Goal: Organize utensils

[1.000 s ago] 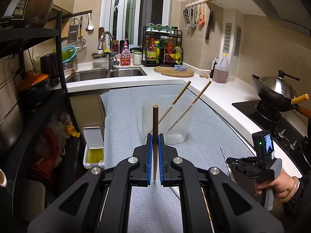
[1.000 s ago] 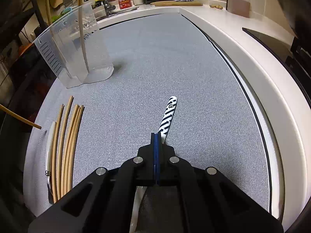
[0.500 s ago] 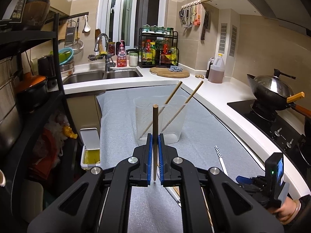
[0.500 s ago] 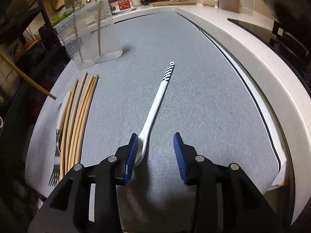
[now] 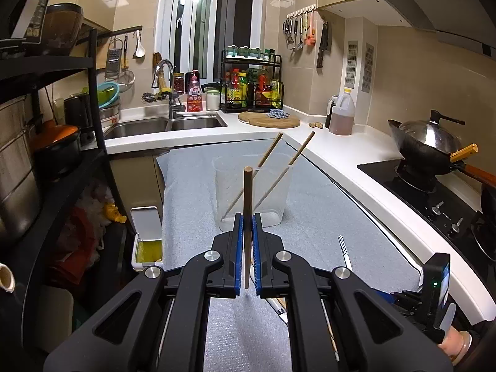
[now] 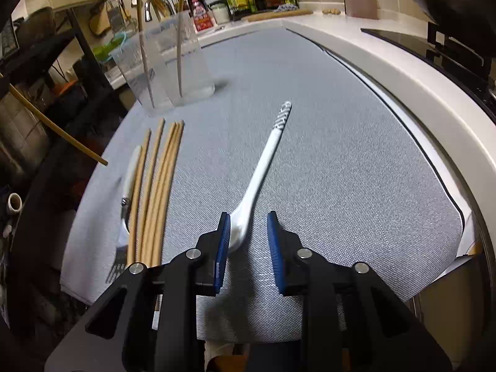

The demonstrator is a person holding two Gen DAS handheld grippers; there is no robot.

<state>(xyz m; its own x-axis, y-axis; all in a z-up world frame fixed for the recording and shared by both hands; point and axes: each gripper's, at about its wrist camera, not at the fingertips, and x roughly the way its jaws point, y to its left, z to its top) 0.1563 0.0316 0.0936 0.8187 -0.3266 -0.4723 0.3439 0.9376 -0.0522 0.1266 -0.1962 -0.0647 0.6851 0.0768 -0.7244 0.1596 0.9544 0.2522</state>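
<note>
Mat [image 6: 325, 142]: grey woven cloth, matt, fine rough weave. Chopsticks [image 6: 161, 192]: bare light wood, matt; same for the chopstick [image 5: 248, 217] between the left gripper [image 5: 247, 232] pads. Spoon [image 6: 263, 167]: glossy white, ceramic or plastic, can't tell; striped print at handle end. Container [image 5: 251, 192]: clear frosted plastic, smooth. Right gripper [image 6: 249, 235]: matt black plastic, ribbed blue rubber pads, shiny metal pins. Countertop [image 5: 356, 167]: smooth white, semi-gloss. Wok [image 5: 424, 145]: dark metal, polished steel lid. Sink [image 5: 161, 124]: brushed stainless.
</note>
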